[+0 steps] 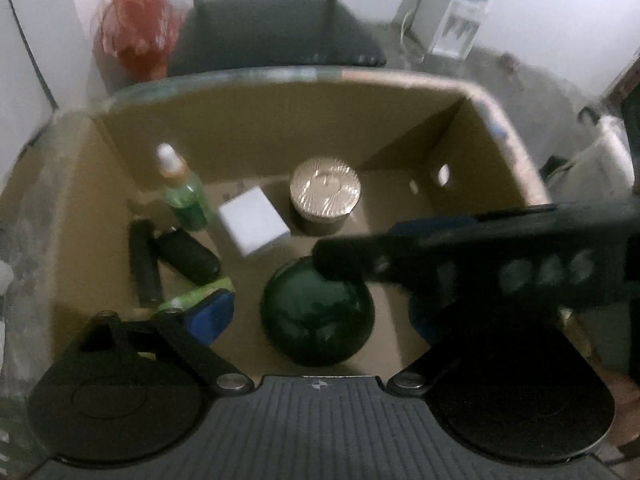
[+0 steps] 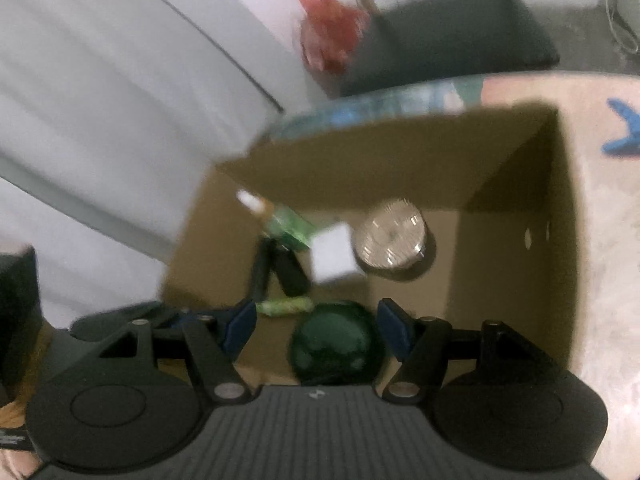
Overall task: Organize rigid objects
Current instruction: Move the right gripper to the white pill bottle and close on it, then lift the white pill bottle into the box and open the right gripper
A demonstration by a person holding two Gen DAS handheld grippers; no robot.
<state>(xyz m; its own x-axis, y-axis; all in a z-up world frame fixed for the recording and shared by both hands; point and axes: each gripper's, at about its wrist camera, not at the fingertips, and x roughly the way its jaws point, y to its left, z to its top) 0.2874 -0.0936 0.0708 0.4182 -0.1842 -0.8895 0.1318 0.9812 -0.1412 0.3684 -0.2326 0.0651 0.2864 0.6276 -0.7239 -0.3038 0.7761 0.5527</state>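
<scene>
Both views look down into an open cardboard box [image 1: 72, 208] [image 2: 520, 272]. On its floor sit a dark green round object [image 1: 317, 318] [image 2: 335, 344], a silver-lidded tin [image 1: 325, 189] [image 2: 390, 238], a white cube box [image 1: 254, 226] [image 2: 333, 258], a green spray bottle [image 1: 185, 192] [image 2: 286, 226], two black cylinders [image 1: 188, 256] [image 2: 292, 270] and a small green tube [image 1: 192, 298] [image 2: 285, 306]. My left gripper [image 1: 316, 316] is open and empty above the green round object. My right gripper [image 2: 318, 326] is open above the same object; its finger [image 1: 360, 260] crosses the left wrist view.
A dark chair seat [image 1: 276, 32] [image 2: 452, 36] and a red plastic bag [image 1: 134, 36] [image 2: 332, 36] stand behind the box. A water dispenser [image 1: 460, 12] is at the far right. White sheets [image 2: 100, 120] lie left of the box.
</scene>
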